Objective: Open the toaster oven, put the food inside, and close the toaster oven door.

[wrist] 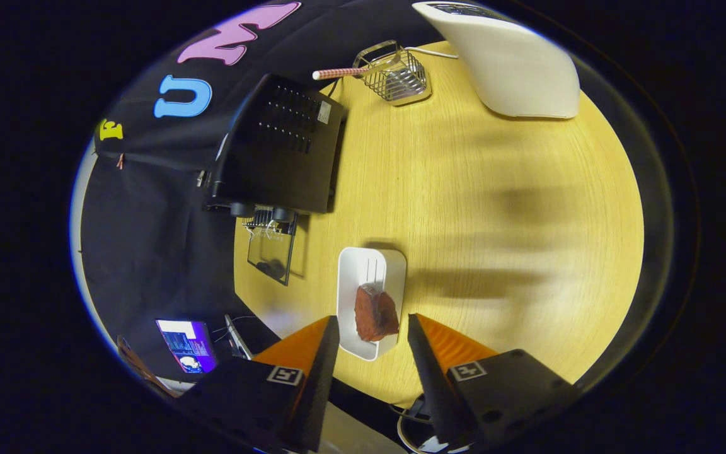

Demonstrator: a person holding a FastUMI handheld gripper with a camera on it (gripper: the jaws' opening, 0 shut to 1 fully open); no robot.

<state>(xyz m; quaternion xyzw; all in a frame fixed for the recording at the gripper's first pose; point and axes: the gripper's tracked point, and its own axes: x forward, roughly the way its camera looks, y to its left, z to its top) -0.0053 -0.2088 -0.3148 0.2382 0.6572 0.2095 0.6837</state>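
Claw (372, 328) released, fingers spread, gripping nothing. Reddish-brown food chunk (375, 313) sitting on white tray (363, 268), right between and just ahead of the fingertips, untouched. Black toaster oven (284, 145) well beyond on yellow worktop (495, 208), glass door (270, 252) hanging open. Wire basket (396, 75) and white appliance (508, 60) at the far end.

Warm, bright tabletop under strong fisheye bending
Soft streaked shadows cross the wooden table (464, 189); the black toaster oven (281, 148) stays dark, the white appliance (514, 63) glows, edges curve and smear, and the open gripper (372, 325) fingers look sharp
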